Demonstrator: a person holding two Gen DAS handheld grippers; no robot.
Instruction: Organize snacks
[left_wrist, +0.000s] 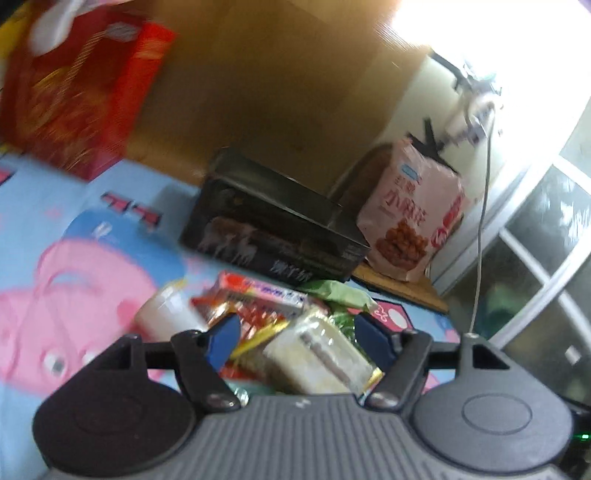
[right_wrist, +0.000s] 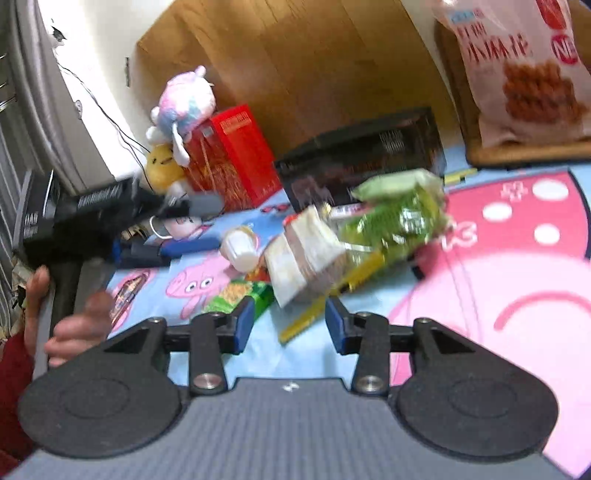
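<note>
Well, the snack pile (right_wrist: 332, 243) sits heaped on the cartoon bedsheet (right_wrist: 517, 295), in front of the black box (right_wrist: 358, 162) that looks meant to take it. In it I make out a white wafer pack (left_wrist: 317, 354), a green bag (right_wrist: 399, 210), a small white cup (right_wrist: 240, 245), a red wrapper (left_wrist: 258, 317) and a yellow strip (right_wrist: 306, 317), all overlapping and loose.

The left tongs (left_wrist: 295, 336) stand open with the wafer pack lying between the blue pads; I see no pad pressing on it, though the blur leaves some doubt. The right tongs (right_wrist: 290, 323) are open too, empty, just short of the yellow strip.

What worries me is the pile itself. The packets are slick and stacked on one another, so closing on the wafer pack could catch the red wrapper beneath as well, or squeeze the pack out sideways. A hard pinch would likely crush the wafers. The cup lies on its side and may roll off if the heap gets nudged. The soft sheet gives under pressure, so a low grab could snag the cloth. The pink bag (left_wrist: 410, 221) leaning at the headboard (left_wrist: 277, 74) could topple if the box is bumped
</note>
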